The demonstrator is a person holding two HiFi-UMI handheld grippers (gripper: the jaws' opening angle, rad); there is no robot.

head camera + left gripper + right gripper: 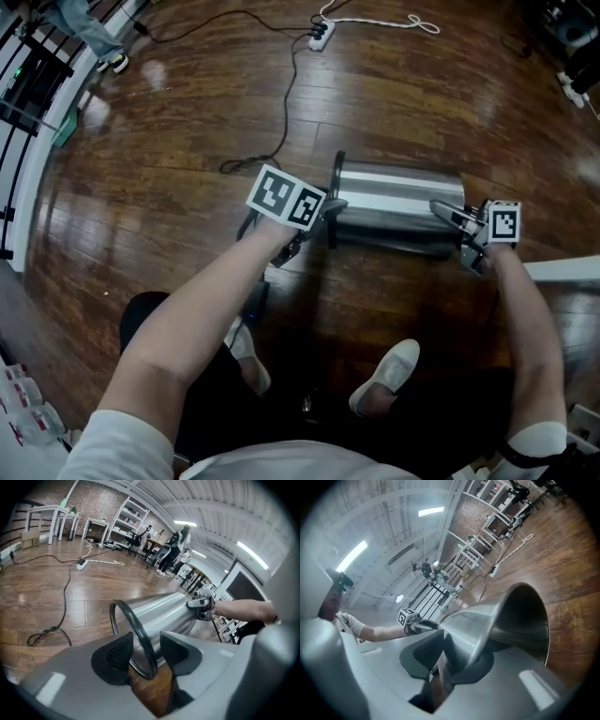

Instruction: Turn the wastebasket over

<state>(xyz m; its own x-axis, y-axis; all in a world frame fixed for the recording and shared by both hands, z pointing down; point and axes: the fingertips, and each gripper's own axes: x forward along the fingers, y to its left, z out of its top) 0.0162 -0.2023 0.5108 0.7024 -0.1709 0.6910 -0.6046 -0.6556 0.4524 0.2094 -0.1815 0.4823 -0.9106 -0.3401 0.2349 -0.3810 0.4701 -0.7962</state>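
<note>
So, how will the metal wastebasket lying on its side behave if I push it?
The wastebasket is round and lies on its side, so it would probably roll over the wooden floor. Its polished metal looks stiff but likely slippery to pinch. The thin wall suggests it is fairly light.

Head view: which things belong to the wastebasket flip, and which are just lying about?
Job: wastebasket on its side; left gripper, jaws open around its black ring; right gripper, jaws open around its mouth rim.
Lying about: power strip, black cable, white cord, all on the floor.
</note>
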